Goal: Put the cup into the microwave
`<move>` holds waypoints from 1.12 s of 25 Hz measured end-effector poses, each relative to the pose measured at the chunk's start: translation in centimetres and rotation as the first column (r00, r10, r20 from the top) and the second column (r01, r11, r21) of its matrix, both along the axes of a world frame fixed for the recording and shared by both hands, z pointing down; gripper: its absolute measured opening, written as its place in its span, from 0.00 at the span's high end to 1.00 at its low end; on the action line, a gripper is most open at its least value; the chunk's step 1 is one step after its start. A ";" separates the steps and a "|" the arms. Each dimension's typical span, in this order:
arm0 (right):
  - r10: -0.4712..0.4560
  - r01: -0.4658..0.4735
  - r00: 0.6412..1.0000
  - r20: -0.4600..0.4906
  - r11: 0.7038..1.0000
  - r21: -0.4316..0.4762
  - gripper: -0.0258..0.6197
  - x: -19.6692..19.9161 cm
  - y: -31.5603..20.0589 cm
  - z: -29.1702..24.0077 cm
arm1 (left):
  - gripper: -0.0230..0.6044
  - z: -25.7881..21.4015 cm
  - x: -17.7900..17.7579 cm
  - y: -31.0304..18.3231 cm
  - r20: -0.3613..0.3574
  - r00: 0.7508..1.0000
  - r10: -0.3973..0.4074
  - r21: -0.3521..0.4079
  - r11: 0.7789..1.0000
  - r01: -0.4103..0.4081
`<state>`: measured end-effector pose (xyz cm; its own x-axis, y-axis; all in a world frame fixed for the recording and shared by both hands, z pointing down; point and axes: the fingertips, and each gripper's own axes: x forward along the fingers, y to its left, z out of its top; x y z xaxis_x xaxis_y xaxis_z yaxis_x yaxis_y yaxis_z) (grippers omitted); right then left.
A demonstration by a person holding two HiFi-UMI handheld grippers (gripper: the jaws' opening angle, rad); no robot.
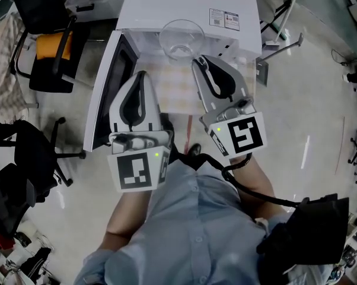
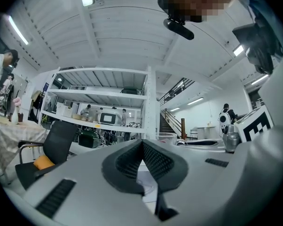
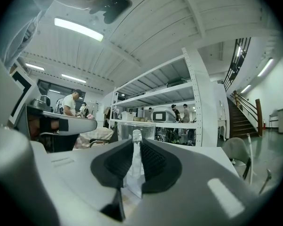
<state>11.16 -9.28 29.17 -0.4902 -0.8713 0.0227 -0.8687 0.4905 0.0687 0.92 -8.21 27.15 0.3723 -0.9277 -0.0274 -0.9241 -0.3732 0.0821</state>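
Our right hand-held gripper (image 3: 133,142) is clamped on the handle (image 3: 134,178) of the clear cup (image 1: 181,38), at the open microwave (image 1: 184,5). Our left hand-held gripper (image 2: 142,144) has its jaws together on nothing.

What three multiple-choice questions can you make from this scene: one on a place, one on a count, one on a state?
1. Where is the clear plastic cup?
A. On the floor
B. At the front of the white box-shaped microwave, in the right tool
C. On a chair seat

2. How many tools grip the cup?
A. None
B. One
C. Two

3. How does the microwave's windowed door stand?
A. Shut
B. Removed
C. Swung open

Answers:
1. B: the right gripper view shows that tool's jaws closed on a clear part of the cup.
2. B: the left tool is shut with nothing between its jaws.
3. C: in the head view the door stands out to the left of the cavity.
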 end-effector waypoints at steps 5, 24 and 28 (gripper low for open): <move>-0.001 0.001 1.000 0.006 1.000 -0.007 0.90 0.0 0.7 1.6 | 0.96 1.0 0.1 0.5 0.001 1.000 0.004 0.000 1.000 -0.004; 0.009 -0.007 1.000 0.015 0.996 -0.091 0.90 -0.4 -0.6 12.1 | 0.96 8.9 0.4 -1.1 -0.005 0.999 0.038 -0.028 0.999 -0.038; 0.012 -0.010 1.000 0.014 0.993 -0.116 0.90 -0.2 -1.7 14.5 | 0.96 10.7 0.6 -2.3 -0.009 0.999 0.039 -0.046 0.998 -0.039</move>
<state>10.96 -10.96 43.68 -0.4818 -0.8685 0.1169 -0.8745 0.4851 -0.0005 1.55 -10.50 37.83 0.4084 -0.9127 0.0115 -0.9080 -0.4049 0.1078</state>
